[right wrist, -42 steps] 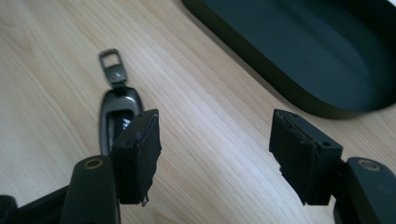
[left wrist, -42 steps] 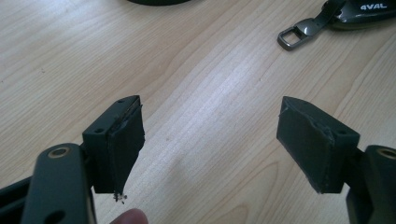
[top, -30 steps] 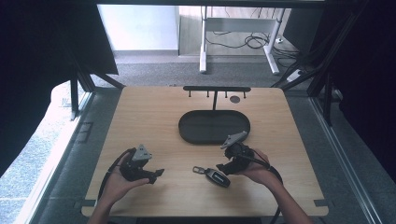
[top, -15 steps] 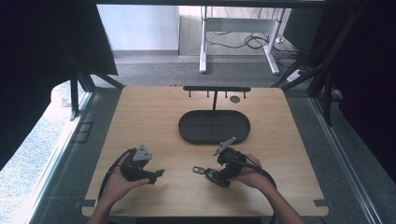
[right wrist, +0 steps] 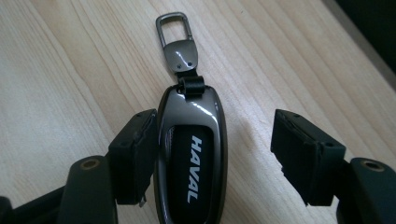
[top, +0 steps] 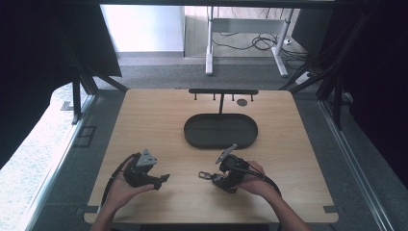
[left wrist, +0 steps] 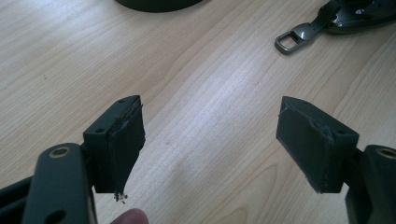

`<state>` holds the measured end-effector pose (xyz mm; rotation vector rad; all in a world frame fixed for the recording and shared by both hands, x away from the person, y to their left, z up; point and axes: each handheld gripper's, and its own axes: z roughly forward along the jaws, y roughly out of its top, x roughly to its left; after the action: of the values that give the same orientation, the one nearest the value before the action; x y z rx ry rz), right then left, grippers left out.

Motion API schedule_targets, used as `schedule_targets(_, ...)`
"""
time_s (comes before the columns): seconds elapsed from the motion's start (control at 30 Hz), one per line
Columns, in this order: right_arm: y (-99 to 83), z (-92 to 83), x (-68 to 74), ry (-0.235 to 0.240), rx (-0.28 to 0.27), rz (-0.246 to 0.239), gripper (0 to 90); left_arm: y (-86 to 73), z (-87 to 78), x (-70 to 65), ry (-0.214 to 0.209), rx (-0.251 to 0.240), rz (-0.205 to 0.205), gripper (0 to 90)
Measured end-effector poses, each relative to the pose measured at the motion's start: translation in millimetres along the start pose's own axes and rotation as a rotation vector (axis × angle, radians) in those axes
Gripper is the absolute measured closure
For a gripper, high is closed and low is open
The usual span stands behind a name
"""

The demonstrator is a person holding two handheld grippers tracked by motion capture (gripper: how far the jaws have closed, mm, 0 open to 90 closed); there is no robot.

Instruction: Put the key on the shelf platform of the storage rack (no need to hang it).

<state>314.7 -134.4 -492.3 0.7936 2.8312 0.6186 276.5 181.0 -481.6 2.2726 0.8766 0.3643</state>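
**Key fob between my right jaws, not yet clamped**

The key fob (right wrist: 192, 163) lies flat on the wooden table (top: 144, 115), near the front edge and a little right of the middle. It is a glossy dark shell with a black inset that reads HAVAL in white letters. A short black strap joins it to a metal clip (right wrist: 176, 44) with a rectangular loop, which points away from me along the table.

My right gripper (right wrist: 219, 158) sits low over the fob with its jaws spread wide. In the right gripper view, the left pad touches or all but touches the fob's side, while the other pad stands well clear, bare wood between it and the shell. So I straddle the fob without gripping it.

My left gripper (left wrist: 212, 144) is well apart, to the left on the table, held just above bare wood. Its jaws are spread wide as well and hold nothing. In the left gripper view, the clip and the end of the fob show at the upper right.

Beyond the fob, toward the middle of the table, sits a dark oval tray (top: 220, 142). Behind it stands a black rack (top: 223, 91) with small hooks under its bar.
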Motion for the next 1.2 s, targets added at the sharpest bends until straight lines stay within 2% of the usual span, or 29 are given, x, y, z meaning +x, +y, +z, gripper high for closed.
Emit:
schedule_targets(0.27,0.3,13.7,3.6,0.012,0.032,-0.017,32.8,-0.3,0.7,0.1,-0.002,0.003,-0.001,23.7)
schedule_targets(0.47,-0.6,19.0,3.7,0.014,0.056,-0.012,36.2,-0.4,1.3,-0.4,-0.003,0.005,-0.007,23.7)
schedule_targets(0.57,-1.5,18.3,3.5,0.022,0.056,-0.003,39.5,-0.4,1.6,-0.4,-0.003,0.006,-0.007,23.7)
schedule_targets(0.7,-1.6,17.0,3.3,0.030,0.054,-0.018,48.2,-0.2,1.3,-1.1,-0.001,0.003,-0.007,23.7)
schedule_targets(0.9,0.7,16.6,2.5,0.035,0.073,-0.015,48.9,-0.1,0.3,-0.2,0.003,-0.001,-0.006,23.8)
schedule_targets(1.2,1.3,12.5,0.1,0.061,0.048,-0.012,49.2,-0.1,0.0,0.0,0.008,-0.005,-0.011,23.8)
